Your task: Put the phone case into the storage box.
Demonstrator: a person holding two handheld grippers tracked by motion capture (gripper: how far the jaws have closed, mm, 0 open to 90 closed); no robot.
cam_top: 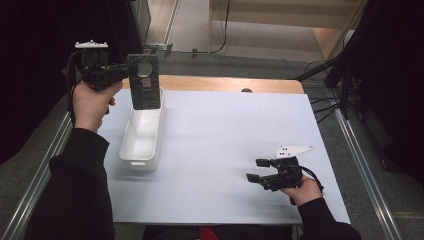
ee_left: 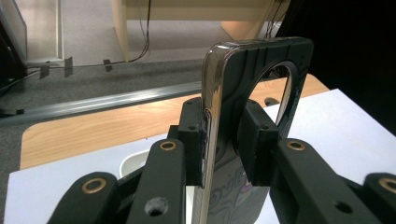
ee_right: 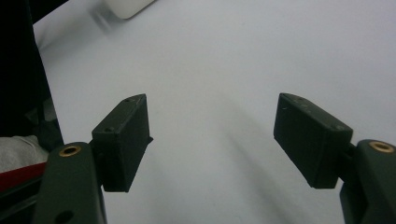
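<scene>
Listing what we are finding hard to read first: the dark flat case [cam_top: 145, 82], phone-shaped with a round opening near its top, is carrying a small label in the high view that we are unable to make out, and in the left gripper view its lower end [ee_left: 233, 196] is running off the bottom edge behind the jaws. We are seeing the left gripper [cam_top: 122, 70] raised above the far end of the white tray [cam_top: 131, 145], its jaws closed flat against both faces of the case, which is standing upright in the air over the tray's far rim; whether it is touching that rim we are not able to tell. We are noting the left hand [cam_top: 92, 102] wrapped round the gripper handle, black sleeve below it.

We are recording the right gripper [cam_top: 257, 170] low over the near right part of the table, jaws spread wide apart with nothing between them; in the right gripper view the gap [ee_right: 212, 140] is showing bare white surface, and a blurred corner of the tray [ee_right: 128, 7] is being cut off at the top.

We are logging the table [cam_top: 225, 130] as white sheet over a wooden top whose far edge [cam_top: 225, 84] is showing, metal rails [cam_top: 367, 175] at each side, grey floor, cables and pale wooden furniture beyond, dark surroundings either side
</scene>
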